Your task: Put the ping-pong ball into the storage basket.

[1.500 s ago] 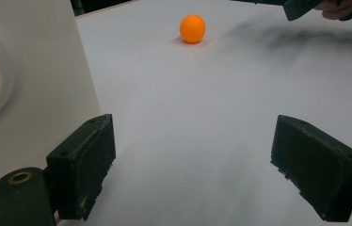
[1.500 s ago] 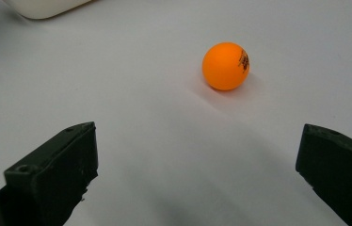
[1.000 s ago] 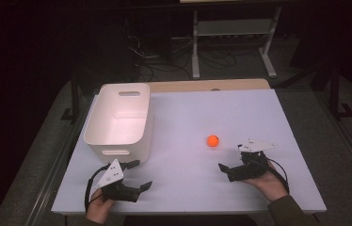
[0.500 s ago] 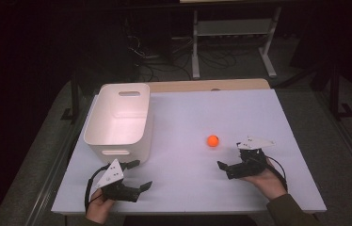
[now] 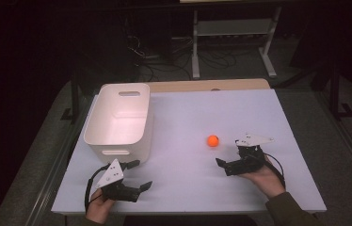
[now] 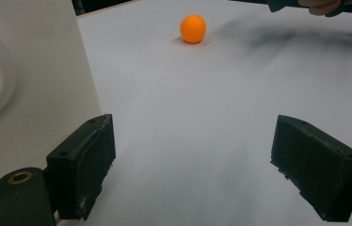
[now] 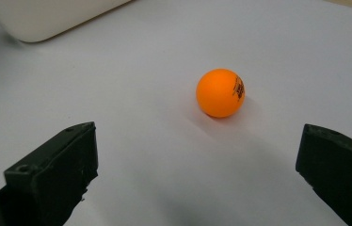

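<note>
An orange ball (image 5: 212, 140) lies on the white table (image 5: 188, 113), right of the middle. My right gripper (image 5: 227, 151) stands open just in front of and right of it, apart from it. In the right gripper view the ball (image 7: 220, 92) sits a short way ahead between the lines of the two spread jaws of that gripper (image 7: 197, 169). My left gripper (image 5: 142, 174) is open and holds nothing at the front left, just before the white bin (image 5: 117, 141). In the left gripper view this gripper (image 6: 202, 165) faces the ball (image 6: 193, 28) far off.
The bin's near wall with a handle cutout (image 6: 33, 94) stands close to my left jaw. The bin (image 7: 47, 16) also rises beyond the ball in the right gripper view. A metal shelf frame (image 5: 230, 28) stands behind the table in the dark.
My right gripper has crept a little to the left, closer to the ball. The left gripper, the ball and the bin have stayed where they were.
</note>
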### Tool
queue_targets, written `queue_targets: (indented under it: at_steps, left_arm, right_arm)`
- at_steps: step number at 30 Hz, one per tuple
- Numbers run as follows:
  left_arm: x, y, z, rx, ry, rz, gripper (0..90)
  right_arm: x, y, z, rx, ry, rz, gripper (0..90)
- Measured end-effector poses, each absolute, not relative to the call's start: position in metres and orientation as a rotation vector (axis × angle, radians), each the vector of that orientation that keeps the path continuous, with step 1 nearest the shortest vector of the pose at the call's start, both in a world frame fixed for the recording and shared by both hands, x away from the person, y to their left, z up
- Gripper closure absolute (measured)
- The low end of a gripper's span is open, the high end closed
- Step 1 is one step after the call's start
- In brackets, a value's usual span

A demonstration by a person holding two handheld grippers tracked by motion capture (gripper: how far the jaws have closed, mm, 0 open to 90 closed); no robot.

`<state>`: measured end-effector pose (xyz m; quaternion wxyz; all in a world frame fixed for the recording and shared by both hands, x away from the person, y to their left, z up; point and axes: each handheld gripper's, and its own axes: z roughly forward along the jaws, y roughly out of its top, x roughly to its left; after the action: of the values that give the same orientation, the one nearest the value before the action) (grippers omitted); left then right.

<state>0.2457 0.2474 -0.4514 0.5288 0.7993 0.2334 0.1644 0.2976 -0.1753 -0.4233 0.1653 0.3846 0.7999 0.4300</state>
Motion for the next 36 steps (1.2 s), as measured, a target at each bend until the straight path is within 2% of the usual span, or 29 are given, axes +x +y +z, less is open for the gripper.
queue_targets:
  at_steps: [36]
  left_arm:
    - [0.246, 0.247, -0.451, 1.911, 0.559, 0.393, 14.2]
  right_arm:
    - [0.318, -0.165, -0.417, 1.103, 2.263, 1.258, 0.0]
